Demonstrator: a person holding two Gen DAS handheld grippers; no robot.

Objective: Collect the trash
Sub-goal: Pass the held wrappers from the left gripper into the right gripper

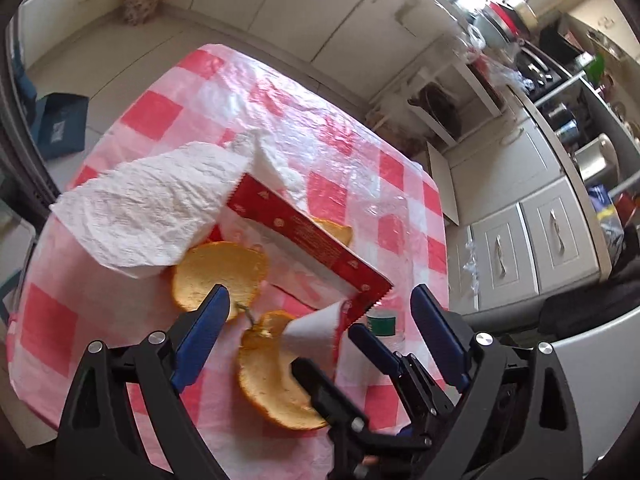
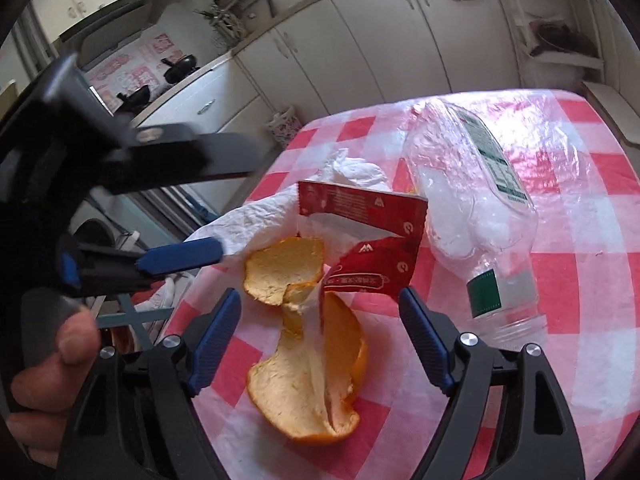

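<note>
Red-and-white checked cloth [image 2: 580, 280] covers the desk. Trash lies on it in a loose cluster: orange peel [image 2: 312, 380], torn red wrapper [image 2: 360, 208], crumpled paper towel [image 1: 152, 208], and a crushed clear plastic bottle [image 2: 472, 200] just beside the wrapper. Left tongs [image 1: 320, 304] stand wide open above the peel, gripping nothing. Right tongs [image 2: 320, 304] also open, empty, over the peel.

A home kitchen: cream cabinets [image 2: 352, 52], stove pans [image 2: 180, 68], checked tablecloth [image 1: 168, 116]
</note>
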